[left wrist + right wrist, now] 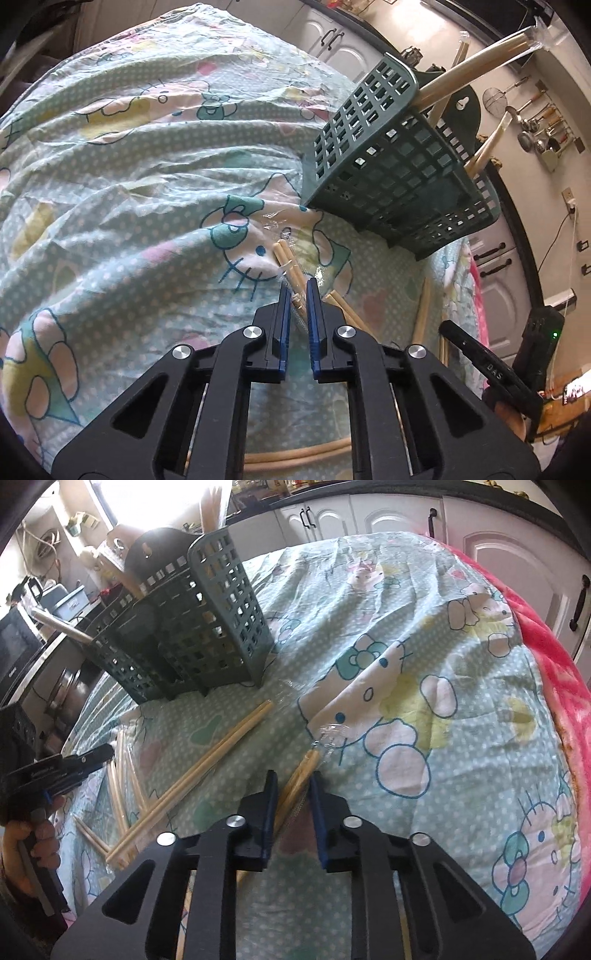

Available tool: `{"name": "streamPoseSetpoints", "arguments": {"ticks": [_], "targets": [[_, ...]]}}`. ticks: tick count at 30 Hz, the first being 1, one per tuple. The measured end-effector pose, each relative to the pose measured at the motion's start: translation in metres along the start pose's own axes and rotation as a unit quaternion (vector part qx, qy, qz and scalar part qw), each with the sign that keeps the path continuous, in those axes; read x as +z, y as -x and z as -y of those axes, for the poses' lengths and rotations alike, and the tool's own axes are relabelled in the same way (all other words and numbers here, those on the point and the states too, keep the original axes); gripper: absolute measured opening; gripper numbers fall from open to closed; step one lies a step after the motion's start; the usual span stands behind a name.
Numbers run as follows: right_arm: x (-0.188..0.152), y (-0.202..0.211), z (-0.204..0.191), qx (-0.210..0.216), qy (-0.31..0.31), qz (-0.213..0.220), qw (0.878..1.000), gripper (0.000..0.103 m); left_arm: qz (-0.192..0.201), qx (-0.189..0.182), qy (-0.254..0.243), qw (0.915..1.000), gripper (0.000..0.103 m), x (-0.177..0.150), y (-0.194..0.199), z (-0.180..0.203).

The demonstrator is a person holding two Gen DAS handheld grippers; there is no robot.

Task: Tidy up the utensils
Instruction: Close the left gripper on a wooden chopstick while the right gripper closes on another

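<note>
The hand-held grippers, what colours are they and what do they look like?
Each hand-held gripper, left and right, is a black frame with triangular cut-outs, round silver bolts and two flat blue fingers. Seen from the side, the right one's black body carries white lettering, too blurred to read.
</note>
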State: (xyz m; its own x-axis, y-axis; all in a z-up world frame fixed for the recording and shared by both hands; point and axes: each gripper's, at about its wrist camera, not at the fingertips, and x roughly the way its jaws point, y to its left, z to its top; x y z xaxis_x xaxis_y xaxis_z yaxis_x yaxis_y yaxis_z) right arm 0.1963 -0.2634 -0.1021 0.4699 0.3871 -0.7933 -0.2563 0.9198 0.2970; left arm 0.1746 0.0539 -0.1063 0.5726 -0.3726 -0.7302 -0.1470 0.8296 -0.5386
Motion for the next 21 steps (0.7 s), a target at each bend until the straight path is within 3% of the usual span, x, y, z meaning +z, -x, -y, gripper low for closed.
{"name": "streamPoseSetpoints", "arguments": {"ticks": [6,15,21], "targets": [[0.002,0.006,0.005,0.009,-0.01,0.008,1.0,0.01,0.011,-0.018,0.01,0.9997,0.004,-0.001,0.01,-0.002],[0.008,0.032,-0.004,0.02,0.001,0.038,0.999,0.008,0.086,-0.023,-0.012,0.996,0.003,0.009,0.058,0.01],[0.015,0.057,-0.029,0.009,0.05,0.074,0.996,0.007,0.136,-0.017,-0.034,0.9899,0.003,0.018,0.086,0.026]]}}
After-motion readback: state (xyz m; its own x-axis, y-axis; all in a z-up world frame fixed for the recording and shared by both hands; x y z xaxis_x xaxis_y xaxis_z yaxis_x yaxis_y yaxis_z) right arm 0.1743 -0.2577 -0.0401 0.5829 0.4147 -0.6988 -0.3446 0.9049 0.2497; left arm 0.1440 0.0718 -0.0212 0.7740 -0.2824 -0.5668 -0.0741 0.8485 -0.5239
